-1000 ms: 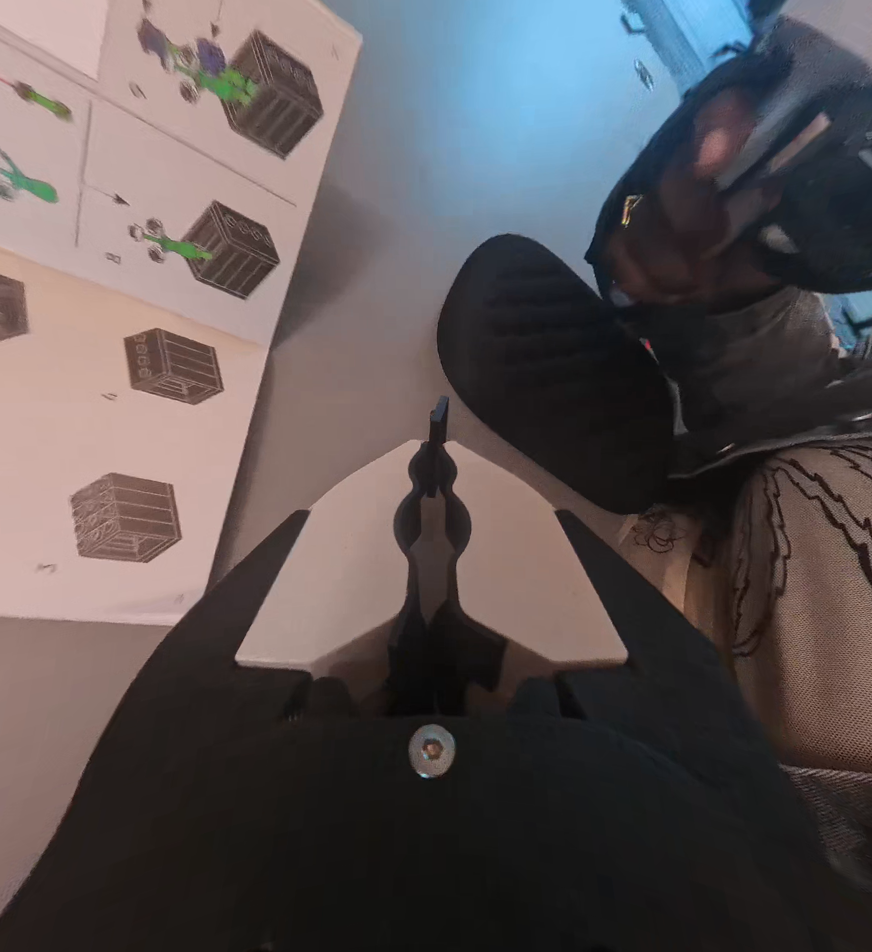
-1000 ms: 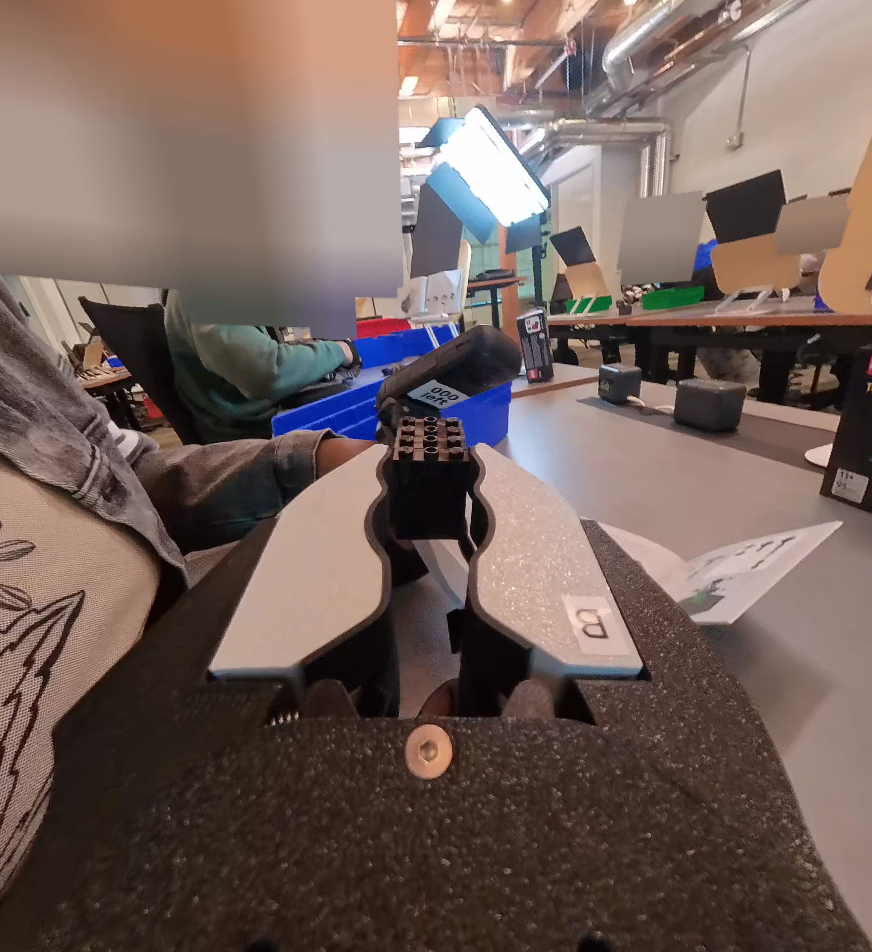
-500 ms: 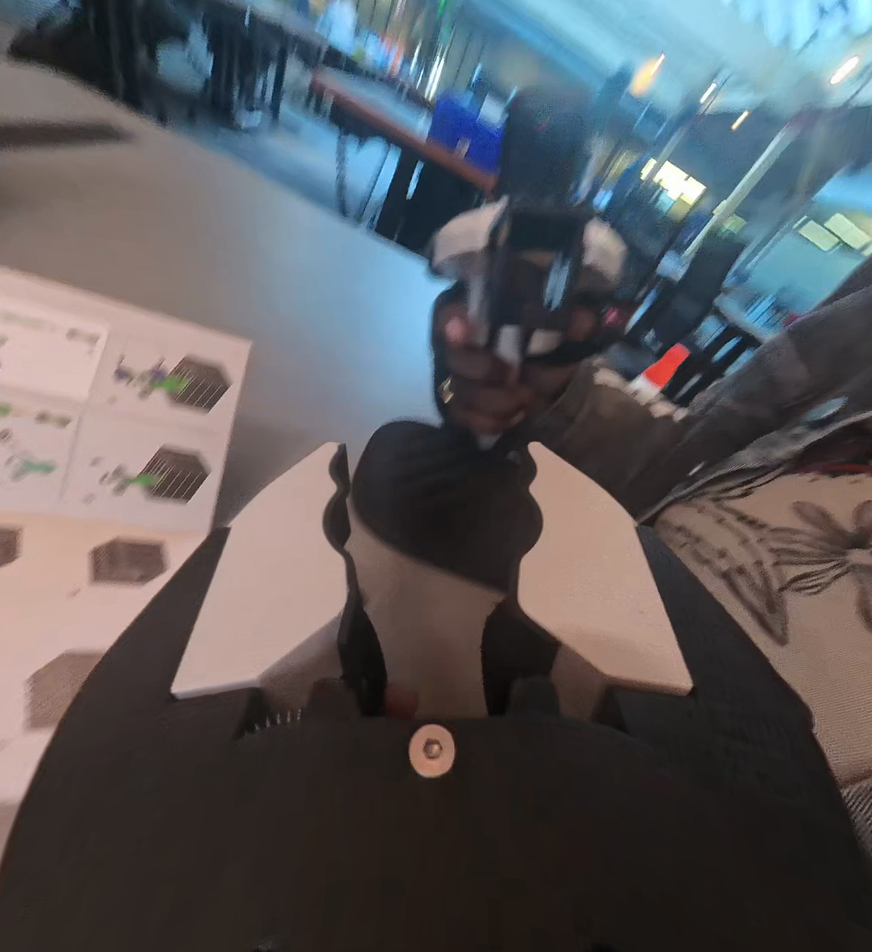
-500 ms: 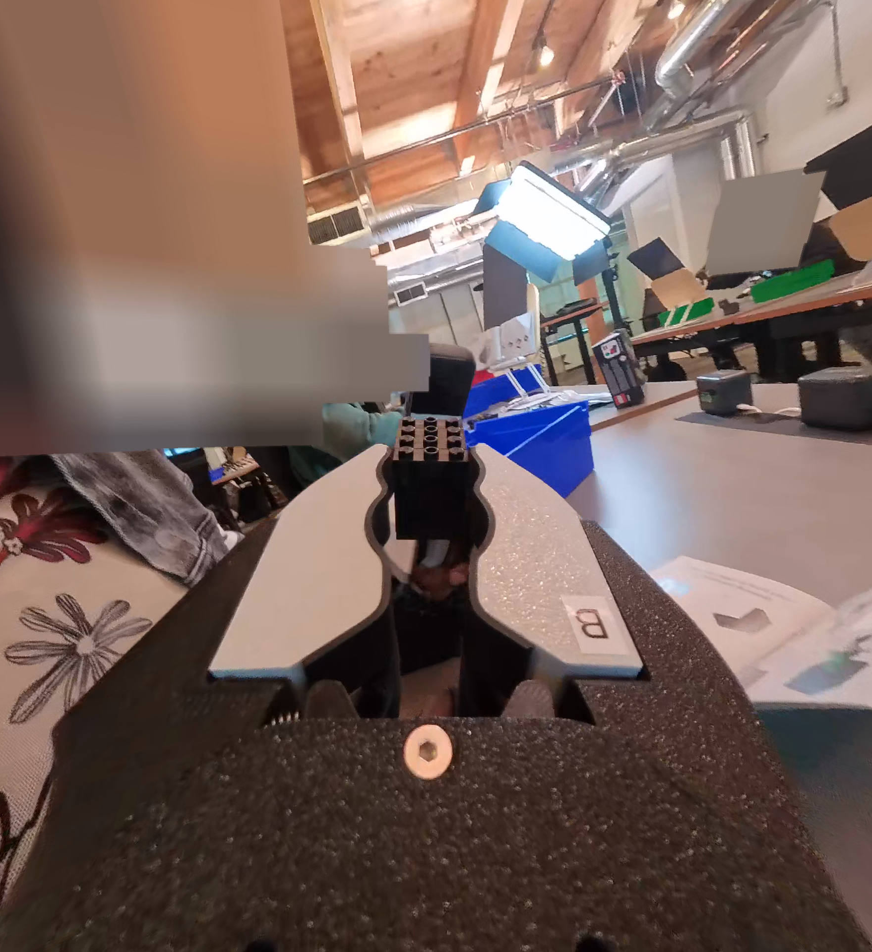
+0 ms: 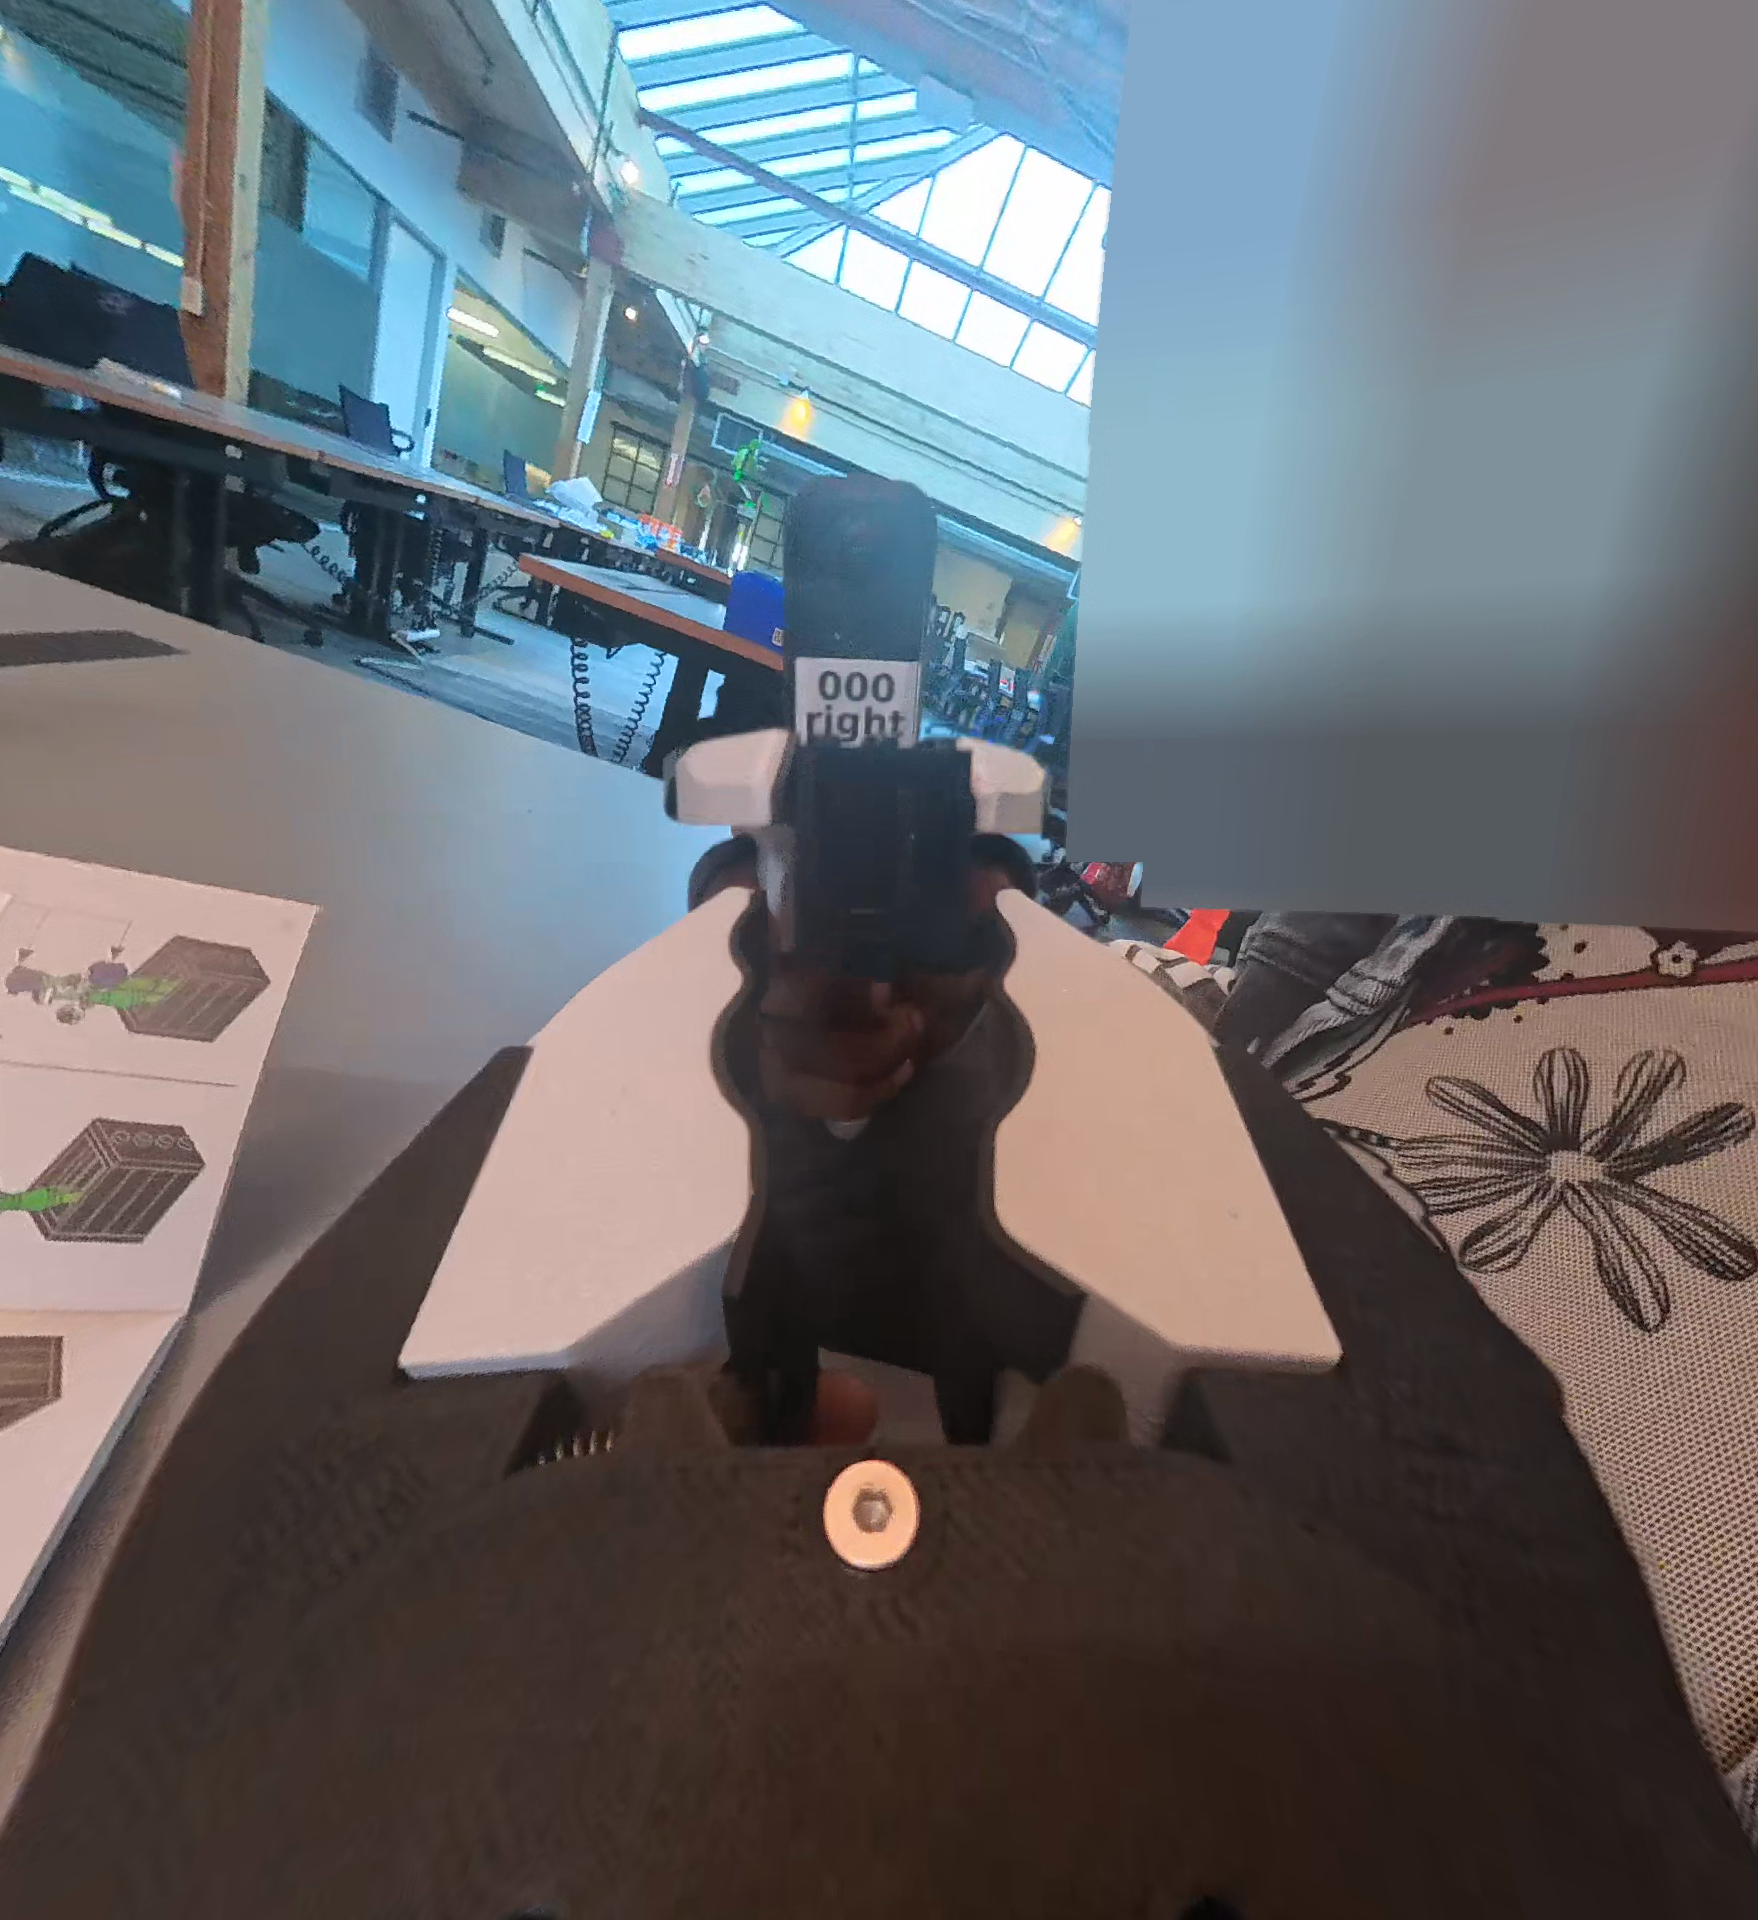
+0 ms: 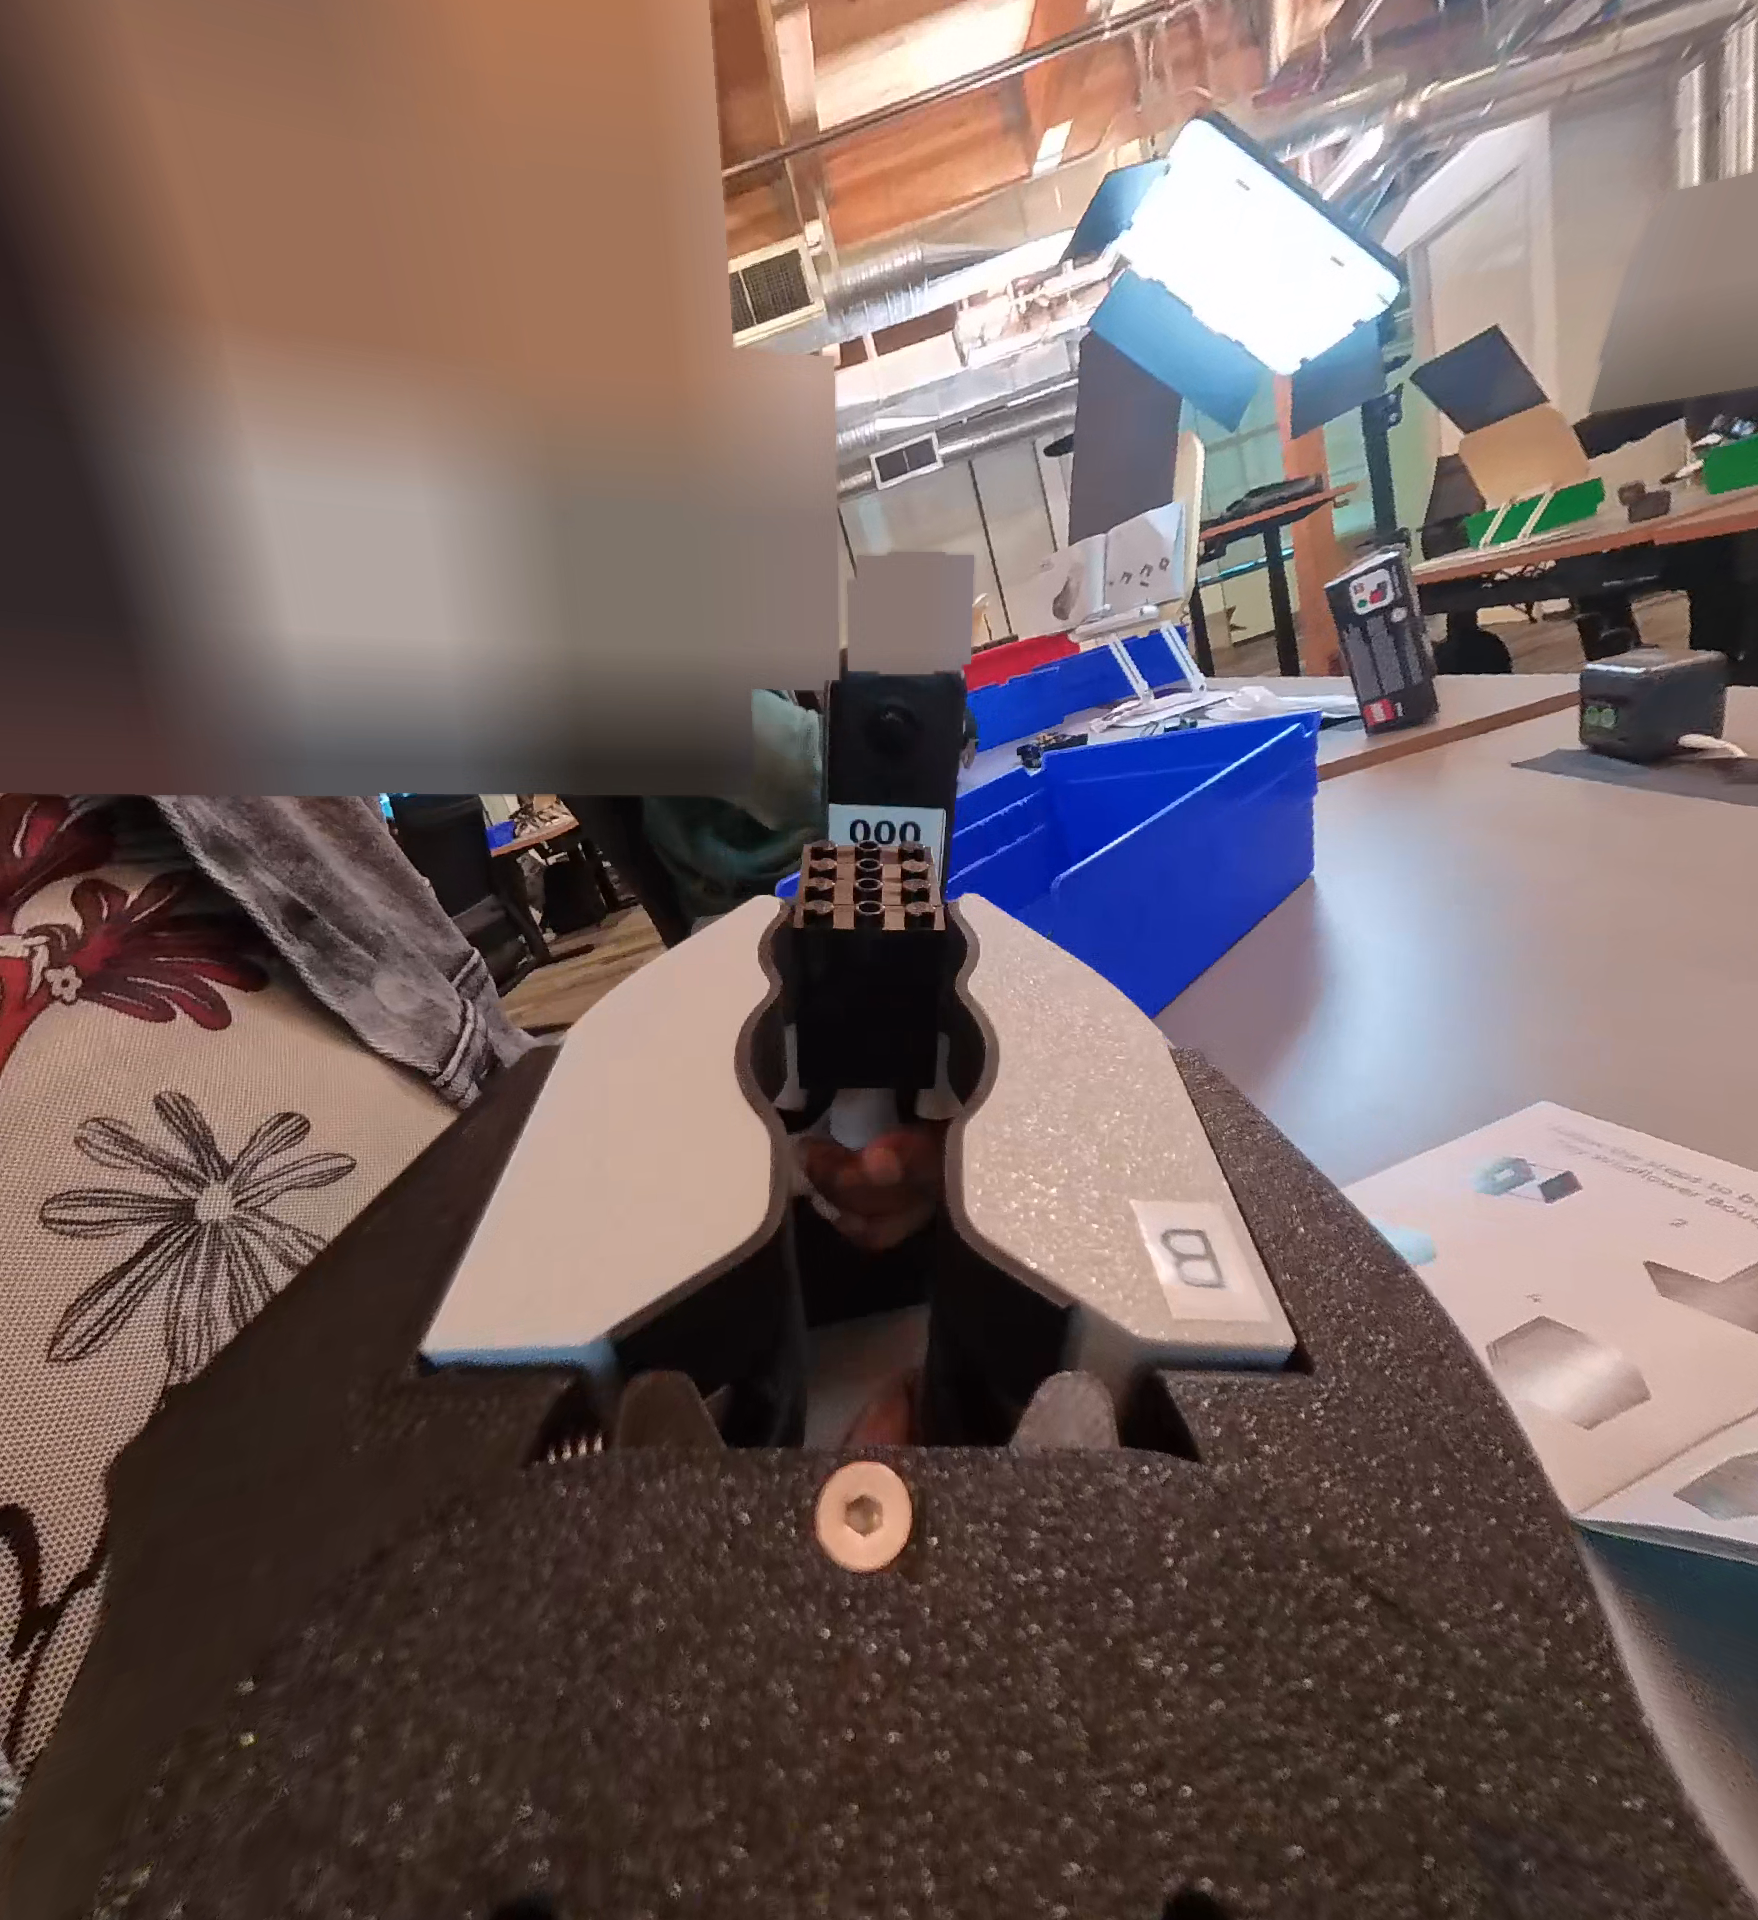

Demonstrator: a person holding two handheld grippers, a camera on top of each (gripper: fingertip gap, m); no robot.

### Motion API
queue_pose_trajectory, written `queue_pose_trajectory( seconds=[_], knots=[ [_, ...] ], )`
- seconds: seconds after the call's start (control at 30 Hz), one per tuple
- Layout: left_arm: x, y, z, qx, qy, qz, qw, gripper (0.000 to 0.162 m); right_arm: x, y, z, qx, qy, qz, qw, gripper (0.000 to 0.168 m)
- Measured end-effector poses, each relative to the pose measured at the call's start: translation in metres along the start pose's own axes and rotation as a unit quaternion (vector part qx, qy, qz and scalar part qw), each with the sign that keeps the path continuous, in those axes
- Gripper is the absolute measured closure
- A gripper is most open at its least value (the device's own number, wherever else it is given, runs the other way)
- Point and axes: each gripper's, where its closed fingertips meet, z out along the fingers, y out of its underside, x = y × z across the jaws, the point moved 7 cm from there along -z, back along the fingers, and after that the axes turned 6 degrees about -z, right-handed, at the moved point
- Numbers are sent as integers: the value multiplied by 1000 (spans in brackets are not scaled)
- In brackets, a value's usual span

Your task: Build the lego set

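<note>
My right gripper [image 6: 870, 914] is shut on a black studded lego block [image 6: 867, 956] and holds it in the air, studs facing away from its camera. My left gripper [image 5: 875, 914] points straight at it, also in the air. Its jaws stand apart on either side of the near end of the block [image 5: 880, 862], with a small gap on each side. The right gripper [image 5: 859, 790] shows beyond the block in the left wrist view. The left gripper's camera housing [image 6: 890, 738] shows behind the block in the right wrist view. A hand shows under both.
An open instruction booklet [image 5: 96, 1091] lies on the grey table [image 5: 387, 790] to the left; it also shows in the right wrist view [image 6: 1633, 1299]. A blue bin [image 6: 1166, 862] and a small grey box [image 6: 1649, 707] stand farther off. The person's patterned shirt [image 5: 1581, 1195] is close by. The grippers are tip to tip, or close to it.
My left gripper swung up from facing the table to face the right gripper, and its jaws opened. The right gripper tilted upward with the block, and the two grippers came together head-on.
</note>
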Motion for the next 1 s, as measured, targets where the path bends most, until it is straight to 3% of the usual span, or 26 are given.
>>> queue_pose_trajectory(
  seconds=[0.1, 0.23, 0.3, 0.4, 0.5, 0.6, 0.8, 0.97, 1.0],
  knots=[
    [2, 2, -3, 7, 5, 4, 1000, 132, -3, 4, 2, -16, -2, -7, 1000, 142],
    [8, 8, -11, 6, 14, 10, 1000, 133, -12, 10, 4, -31, -11, -24, 999, 142],
    [12, 7, -21, 4, 17, 12, 1000, 134, -14, 9, 1, -51, -14, -38, 998, 129],
    [14, 6, -43, -8, -33, 51, 998, 134, -2, 10, -12, -140, 20, -62, 988, 128],
    [12, 2, -63, -10, -108, 105, 989, 134, 20, 29, -26, -324, 90, -74, 939, 131],
    [8, 1, -71, 3, -135, 115, 984, 134, 28, 50, -22, -426, 107, -63, 896, 130],
    [5, 1, -74, 15, -126, 99, 987, 134, 51, 69, -10, -503, 106, -51, 856, 115],
    [3, 1, -75, 19, -126, 89, 988, 134, 51, 87, 4, -556, 116, -96, 818, 116],
    [2, 1, -75, 20, -124, 85, 988, 134, 50, 88, 6, -549, 125, -111, 819, 130]
  ],
)
